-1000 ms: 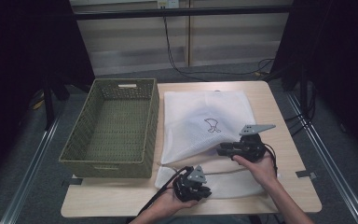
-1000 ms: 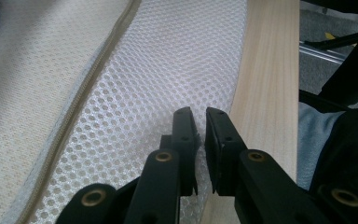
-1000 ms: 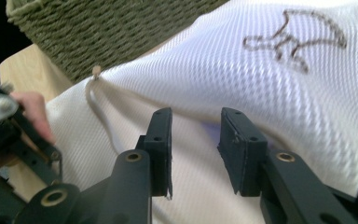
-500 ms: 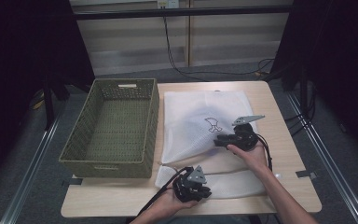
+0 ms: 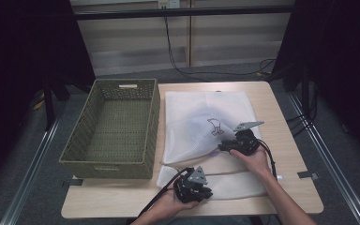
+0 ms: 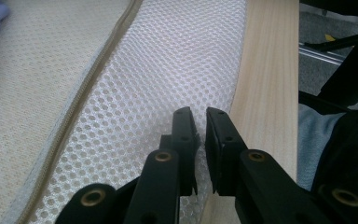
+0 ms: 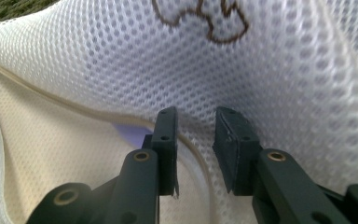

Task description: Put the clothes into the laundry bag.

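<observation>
A: High view, item 1: white mesh laundry bag [image 5: 206,122], lying flat across right half of table [image 5: 286,112], beside wicker basket [image 5: 110,126]. Brown emblem, zipper seam.

B: Left gripper [image 6: 200,128]: nearly closed at near edge, grip uncertain. Right gripper [image 7: 193,128]: narrowly parted at raised fold. Risk: mesh slipping, snagging.

Lab-type recording setup, not a home. Evidence: small light-wood table [image 5: 286,197] on grey carpet floor [image 5: 33,168], black curtains [image 5: 23,56] hung both sides, metal rails [image 5: 326,150] along floor l. & r., cables [image 5: 178,56] trailing from wall socket [image 5: 168,3] at rear, black stand legs [image 5: 49,101] nr. table. Tape marks [image 5: 307,175] on tabletop fix positions.
</observation>
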Available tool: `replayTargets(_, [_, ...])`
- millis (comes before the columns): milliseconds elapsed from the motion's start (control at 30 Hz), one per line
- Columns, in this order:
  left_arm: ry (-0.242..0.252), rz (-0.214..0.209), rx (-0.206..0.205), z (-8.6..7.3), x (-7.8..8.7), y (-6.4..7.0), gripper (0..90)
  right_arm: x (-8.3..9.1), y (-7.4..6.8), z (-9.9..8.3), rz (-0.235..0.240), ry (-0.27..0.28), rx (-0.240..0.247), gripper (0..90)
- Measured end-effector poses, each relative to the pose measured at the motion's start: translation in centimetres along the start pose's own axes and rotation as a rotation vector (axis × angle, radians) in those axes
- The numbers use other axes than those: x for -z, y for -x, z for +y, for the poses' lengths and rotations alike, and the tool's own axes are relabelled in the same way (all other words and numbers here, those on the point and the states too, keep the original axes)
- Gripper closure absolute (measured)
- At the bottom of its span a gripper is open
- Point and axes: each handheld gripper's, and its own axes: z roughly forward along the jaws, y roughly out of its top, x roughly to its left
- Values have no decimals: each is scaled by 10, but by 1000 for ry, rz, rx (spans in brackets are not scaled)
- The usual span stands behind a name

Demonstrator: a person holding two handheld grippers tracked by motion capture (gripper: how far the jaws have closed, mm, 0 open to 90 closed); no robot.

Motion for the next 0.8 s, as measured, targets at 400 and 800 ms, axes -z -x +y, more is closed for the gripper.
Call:
replayTargets(400, [-2, -5, 3, 0, 0, -1, 823, -6, -8, -8, -41, -17, 39, 712])
replayTargets(800, [-8, -5, 8, 1, 0, -1, 823, -3, -13, -8, -22, -34, 55, 872])
